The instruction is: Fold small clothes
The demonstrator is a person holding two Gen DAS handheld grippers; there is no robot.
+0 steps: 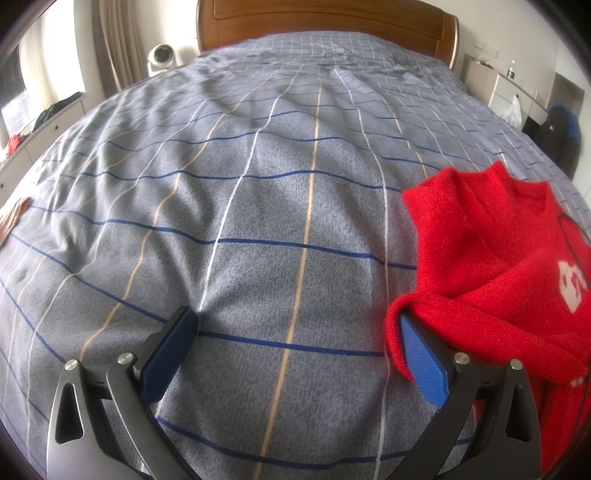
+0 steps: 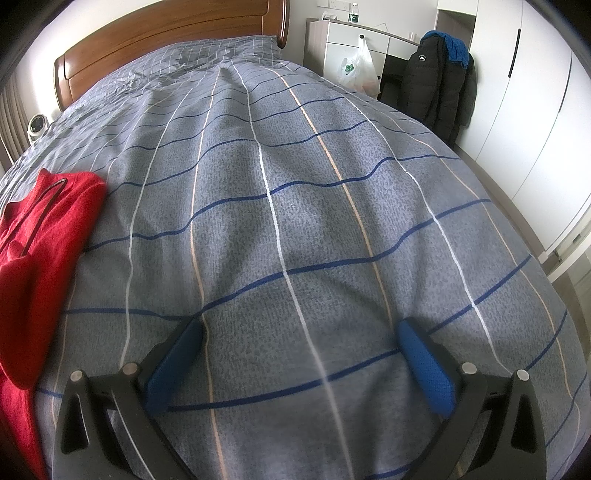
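A small red knitted garment [image 1: 495, 258] with a white patch lies crumpled on the grey checked bedspread [image 1: 258, 206], at the right in the left wrist view. My left gripper [image 1: 295, 321] is open, low over the bedspread; a red cuff drapes over the tip of its right finger [image 1: 421, 354]. In the right wrist view the same red garment [image 2: 33, 266] lies at the far left. My right gripper [image 2: 299, 328] is open and empty over bare bedspread [image 2: 314, 203], to the right of the garment.
A wooden headboard [image 1: 325, 22] stands at the far end. A white fan [image 1: 160, 59] and drawers [image 1: 44, 125] are on the left. A white dresser [image 2: 354, 40], a plastic bag [image 2: 356, 72] and a dark jacket [image 2: 439, 77] on a chair stand at the right.
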